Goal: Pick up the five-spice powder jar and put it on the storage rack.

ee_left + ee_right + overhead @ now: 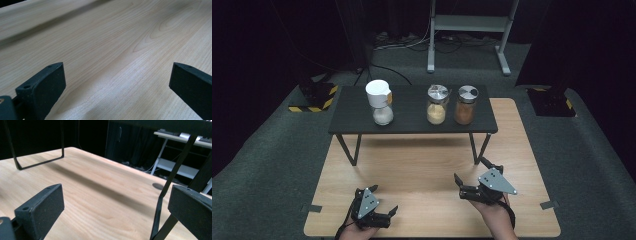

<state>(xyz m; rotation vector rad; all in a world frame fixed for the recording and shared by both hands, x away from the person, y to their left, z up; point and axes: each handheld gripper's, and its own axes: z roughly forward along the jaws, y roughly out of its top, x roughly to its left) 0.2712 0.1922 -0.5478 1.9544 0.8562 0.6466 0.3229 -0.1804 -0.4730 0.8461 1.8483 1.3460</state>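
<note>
Bare room is offered across the near half of the light wooden table [422, 170], between its front edge and the low black shelf [412, 122]. Passage toward the far edge is barred by the thin black metal legs [165, 195], and three jars are ranged along the shelf top.

table [432, 165]: pale wood, smooth, matt | shelf [412, 117]: dark, matt | jars [437, 105]: clear glass, metal lids
</note>
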